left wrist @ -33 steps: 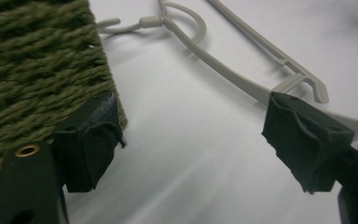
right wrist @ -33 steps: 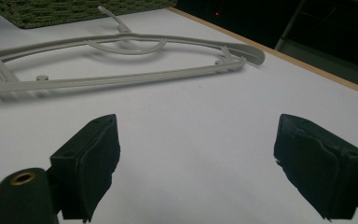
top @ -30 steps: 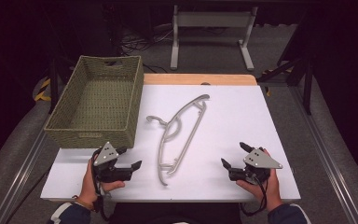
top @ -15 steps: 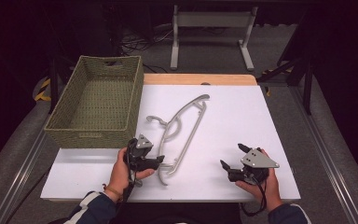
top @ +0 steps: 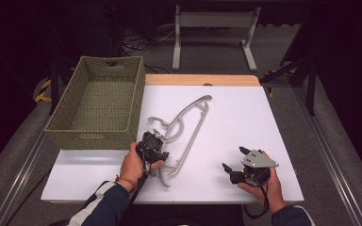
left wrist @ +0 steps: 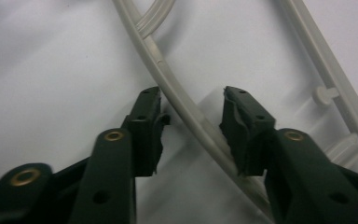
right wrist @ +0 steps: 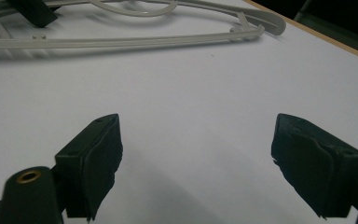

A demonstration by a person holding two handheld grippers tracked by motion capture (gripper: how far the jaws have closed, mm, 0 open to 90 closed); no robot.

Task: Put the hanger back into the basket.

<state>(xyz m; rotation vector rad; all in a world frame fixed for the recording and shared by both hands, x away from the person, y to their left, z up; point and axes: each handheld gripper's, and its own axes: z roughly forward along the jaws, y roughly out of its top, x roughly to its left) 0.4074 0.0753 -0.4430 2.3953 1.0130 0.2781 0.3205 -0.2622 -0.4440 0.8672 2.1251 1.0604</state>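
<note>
Over the white table [top: 264, 117], the left gripper [top: 152, 143] is held with its jaws parted astride a bar of the grey hanger [top: 188, 127], having been moved forward since earlier; the right gripper [top: 233, 165] is rested wide open, holding nothing, beside the hanger.

Hanger [left wrist: 186, 112] runs off frame top & bottom in left gripper view; lower arm partly behind jaw.

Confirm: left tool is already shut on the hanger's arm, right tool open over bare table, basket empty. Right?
Not quite. The left tool is open: its jaws straddle the hanger arm with a gap on each side, as the left gripper view shows. The rest holds: right tool open over bare table, basket empty.
</note>
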